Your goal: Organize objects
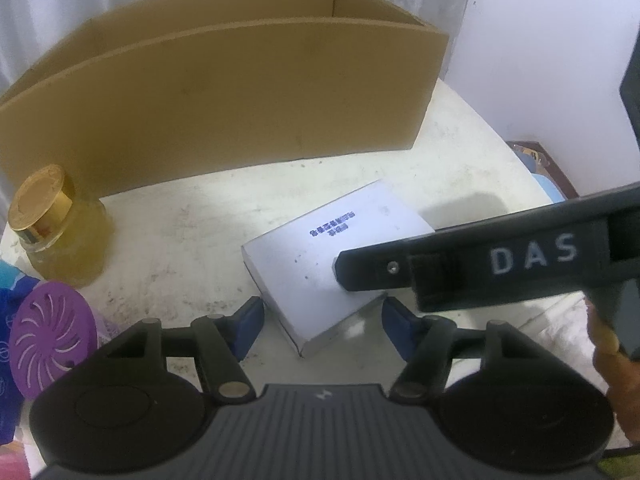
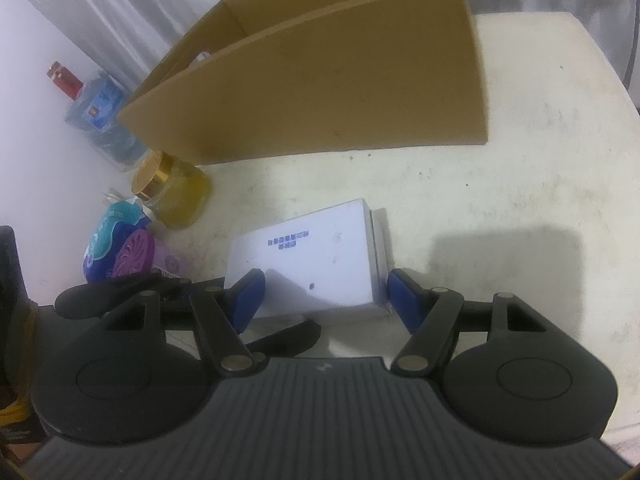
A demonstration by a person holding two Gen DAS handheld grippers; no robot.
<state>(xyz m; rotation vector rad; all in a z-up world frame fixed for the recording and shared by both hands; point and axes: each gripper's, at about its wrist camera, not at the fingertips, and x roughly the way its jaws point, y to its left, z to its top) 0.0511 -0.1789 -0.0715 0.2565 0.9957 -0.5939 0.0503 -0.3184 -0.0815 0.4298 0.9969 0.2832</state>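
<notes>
- The left gripper [image 1: 322,326] is seen at the bottom centre of its own view with the jaws spread wide; the near corner of a white box [image 1: 320,264] sits between the blue pads [image 1: 248,326], which are not seen to press on it.
- The right gripper [image 2: 322,300] is likewise held wide apart in its view, with the white box [image 2: 308,256] just ahead of and between its blue pads [image 2: 402,300]; no contact can be made out.
- In the left view, the right gripper's black finger, marked "DAS", is laid across the right part of the box top.
- The white box is a flat rectangular carton with a small block of blue print on its lid and a few dark specks.
- It lies on a cream, scuffed table [image 2: 540,200], near frame centre.
- Behind it an open cardboard box [image 1: 224,108] fills the upper frame.
- At left a yellow jar with a gold lid [image 1: 60,224] and a purple slotted disc [image 1: 52,348] are seen.
- Pale curtains and a white wall close the background.
</notes>
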